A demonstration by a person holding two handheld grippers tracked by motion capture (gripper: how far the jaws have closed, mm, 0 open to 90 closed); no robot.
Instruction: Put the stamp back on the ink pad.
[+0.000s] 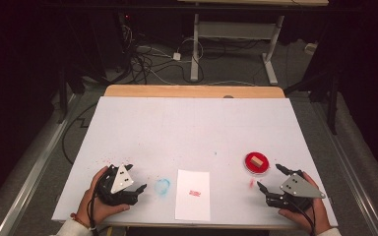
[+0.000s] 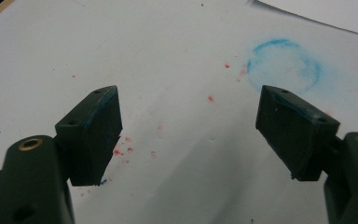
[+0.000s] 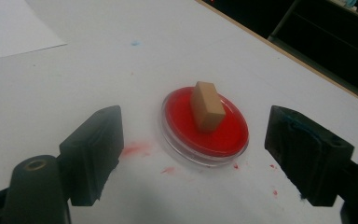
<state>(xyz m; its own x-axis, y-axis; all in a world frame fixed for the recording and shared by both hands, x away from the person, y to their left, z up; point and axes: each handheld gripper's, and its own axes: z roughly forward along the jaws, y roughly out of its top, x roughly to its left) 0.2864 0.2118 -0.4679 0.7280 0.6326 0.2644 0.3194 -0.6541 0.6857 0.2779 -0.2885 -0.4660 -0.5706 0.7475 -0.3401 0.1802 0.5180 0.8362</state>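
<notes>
**Stamp rests in its ink dish, both grippers spread and waiting**

The white table [image 1: 192, 128] carries everything along its near edge, laid out like a stamping station. At the middle of that edge lies a sheet of paper [image 1: 193, 194], square to the person and already bearing a small red mark, which puts the printing spot within easy reach of either hand. Near the right end sits the red ink dish [image 3: 205, 127], with the wooden stamp block [image 3: 207, 111] resting in it, tilted; leaving it there probably keeps its face inked and the table clean. Red smears lie on the surface just beside the dish. A faint blue ring [image 2: 284, 65] marks the surface left of the paper, perhaps where another dish once stood.

The right gripper [image 3: 191, 154] points straight at the dish, jaws spread wide and holding nothing, apart from the block; it looks lined up to take it. The left gripper [image 2: 189, 126] sits near the left end, jaws likewise wide and empty, just short of the blue ring.
</notes>
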